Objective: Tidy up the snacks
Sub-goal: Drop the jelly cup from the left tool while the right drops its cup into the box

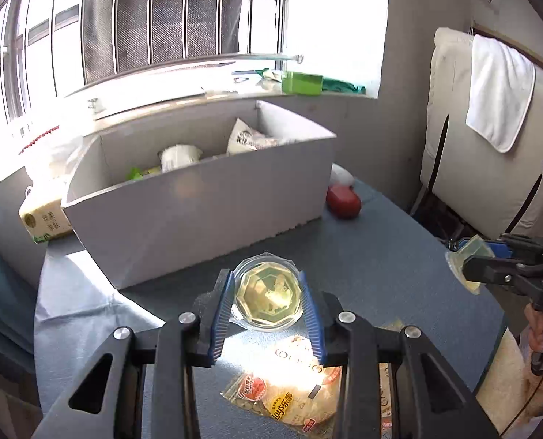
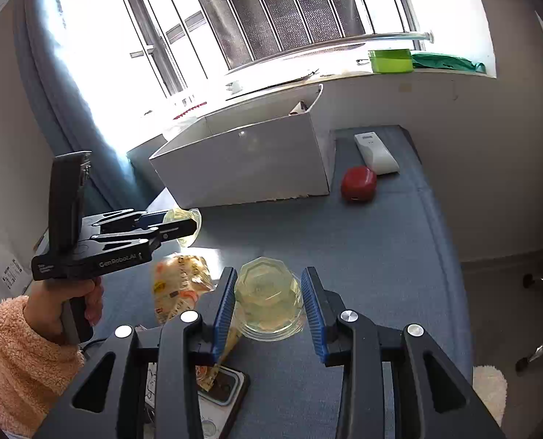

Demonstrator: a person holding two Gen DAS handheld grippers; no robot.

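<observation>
Your left gripper (image 1: 267, 303) holds a clear jelly cup (image 1: 268, 295) between its blue fingers (image 1: 222, 314), above the blue worktop (image 1: 373, 256). Below it lies a chips bag (image 1: 289, 395). Just ahead stands the white box (image 1: 198, 201) with snack packets inside. At the right edge your right gripper (image 1: 465, 259) grips a second jelly cup (image 1: 470, 256).
</observation>
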